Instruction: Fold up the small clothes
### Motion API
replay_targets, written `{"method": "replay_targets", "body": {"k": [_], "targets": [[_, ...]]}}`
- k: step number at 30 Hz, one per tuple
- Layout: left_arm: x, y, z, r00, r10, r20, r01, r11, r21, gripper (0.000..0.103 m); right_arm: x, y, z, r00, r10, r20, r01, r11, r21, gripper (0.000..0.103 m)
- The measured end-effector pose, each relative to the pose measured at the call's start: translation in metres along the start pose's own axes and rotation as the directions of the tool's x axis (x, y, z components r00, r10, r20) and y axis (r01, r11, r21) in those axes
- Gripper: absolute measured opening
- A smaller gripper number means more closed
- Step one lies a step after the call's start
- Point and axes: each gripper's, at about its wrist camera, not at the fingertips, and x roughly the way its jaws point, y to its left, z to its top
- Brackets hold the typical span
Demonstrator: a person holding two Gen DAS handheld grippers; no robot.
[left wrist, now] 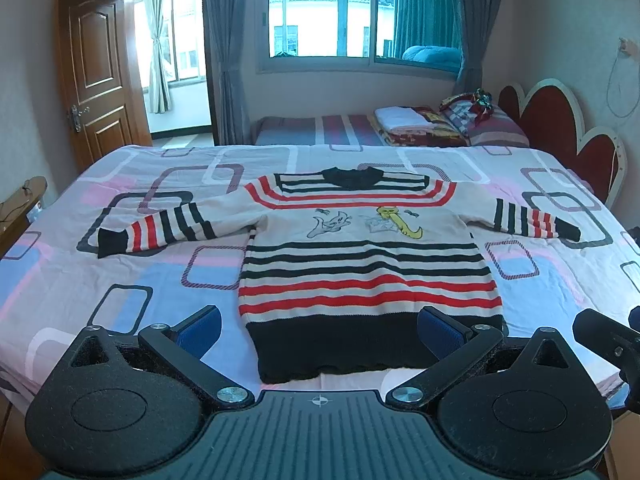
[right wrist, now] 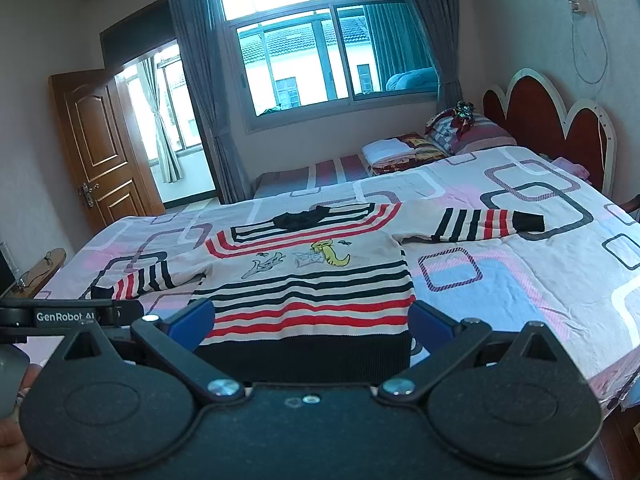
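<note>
On the bed with the pink, blue and white rectangle-patterned sheet (left wrist: 168, 272), a small cream knitted sweater with red and black stripes and cartoon figures on the chest (left wrist: 366, 264) lies flat, face up, its black collar toward twelve o'clock and its black hem toward six o'clock at the near edge of the bed. Both sleeves stretch outward, one toward nine o'clock, the other toward three o'clock. The left claw (left wrist: 318, 330) hangs just above the hem with its blue-padded fingers (left wrist: 200, 330) spread wide, gripping nothing. In the right wrist view the right claw (right wrist: 310, 322) is likewise spread wide and empty, its blue pads flanking the sweater's lower body (right wrist: 308, 300). At twelve o'clock beyond the bed sits a second bed with a striped cover (left wrist: 320, 128) carrying a stack of folded bedding (left wrist: 404, 120), under a window with grey curtains (left wrist: 360, 12). A brown wooden door (left wrist: 96, 76) stands open at ten o'clock.
</note>
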Motion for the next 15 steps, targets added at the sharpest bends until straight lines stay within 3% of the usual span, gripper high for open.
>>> {"method": "replay_targets", "body": {"k": [15], "targets": [[0.014,0.004,0.002,1.0,0.007,-0.014,-0.007,1.0,-0.022,0.103,0.013,-0.001,0.002,1.0,0.003,-0.018,-0.003,1.0,-0.004,0.102]]}}
